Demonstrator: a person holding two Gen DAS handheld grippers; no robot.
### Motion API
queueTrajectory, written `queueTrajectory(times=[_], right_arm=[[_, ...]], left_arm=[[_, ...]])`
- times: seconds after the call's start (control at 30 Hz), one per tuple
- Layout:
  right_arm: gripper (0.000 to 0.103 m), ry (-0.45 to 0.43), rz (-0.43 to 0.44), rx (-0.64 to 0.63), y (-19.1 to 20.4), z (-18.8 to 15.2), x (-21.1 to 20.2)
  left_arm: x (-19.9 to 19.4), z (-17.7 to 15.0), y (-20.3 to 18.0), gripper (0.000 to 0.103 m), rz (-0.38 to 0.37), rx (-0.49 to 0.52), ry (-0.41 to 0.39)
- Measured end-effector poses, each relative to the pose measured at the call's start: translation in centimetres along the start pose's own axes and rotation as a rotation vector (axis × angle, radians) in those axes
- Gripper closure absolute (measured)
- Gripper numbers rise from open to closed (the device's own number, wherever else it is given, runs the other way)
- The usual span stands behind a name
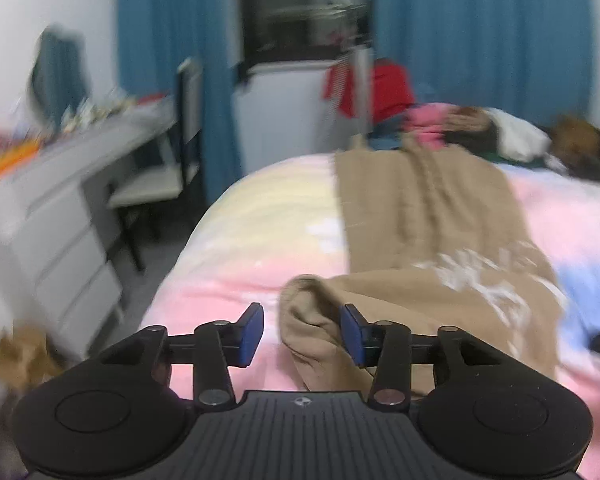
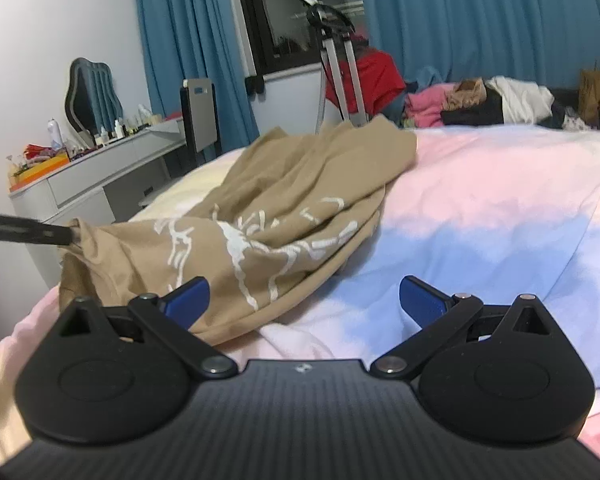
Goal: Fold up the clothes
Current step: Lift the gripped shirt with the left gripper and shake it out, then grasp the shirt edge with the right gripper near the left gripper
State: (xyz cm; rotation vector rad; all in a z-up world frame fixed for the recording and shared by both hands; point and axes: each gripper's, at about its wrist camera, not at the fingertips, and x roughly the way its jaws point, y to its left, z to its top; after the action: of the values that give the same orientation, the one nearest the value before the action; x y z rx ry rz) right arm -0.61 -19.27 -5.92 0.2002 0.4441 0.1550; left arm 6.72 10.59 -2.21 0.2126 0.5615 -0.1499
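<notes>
A tan T-shirt (image 1: 432,220) with a white print (image 2: 236,244) lies crumpled lengthwise on the pink and blue bed cover (image 2: 480,200). My left gripper (image 1: 302,332) hangs over its near end. A bunched fold of the shirt (image 1: 308,320) stands between the blue pads, touching the right pad (image 1: 352,336); a strip of bed cover shows beside the left one, so the jaws are open. In the right wrist view the left gripper (image 2: 24,232) meets the shirt's raised left corner. My right gripper (image 2: 304,300) is wide open over the bed, its left pad (image 2: 188,298) above the shirt's near edge.
A pile of clothes (image 2: 476,100) in pink, white, black and red lies at the far end of the bed. A grey dresser (image 2: 100,176) with bottles and a chair (image 2: 200,116) stand to the left. A metal stand (image 2: 340,68) and blue curtains (image 2: 480,20) are behind.
</notes>
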Motion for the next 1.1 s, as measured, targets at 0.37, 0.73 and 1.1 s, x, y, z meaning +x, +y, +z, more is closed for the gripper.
queueTrajectory(times=[0.37, 0.73, 1.1], right_arm=[[0.000, -0.003, -0.050, 0.069, -1.3, 0.6, -0.8], [0.000, -0.019, -0.033, 0.077, -1.5, 0.8, -1.3], [0.000, -0.088, 0.097, -0.023, 1.3, 0.7, -2.4]], left_arm=[[-0.6, -7.1, -10.5, 0.045, -0.134, 0.772, -0.063], [1.5, -5.6, -9.6, 0.082, -0.055, 0.709, -0.205], [-2.8, -0.1, -5.9, 0.102, -0.394, 0.181, -0.259]])
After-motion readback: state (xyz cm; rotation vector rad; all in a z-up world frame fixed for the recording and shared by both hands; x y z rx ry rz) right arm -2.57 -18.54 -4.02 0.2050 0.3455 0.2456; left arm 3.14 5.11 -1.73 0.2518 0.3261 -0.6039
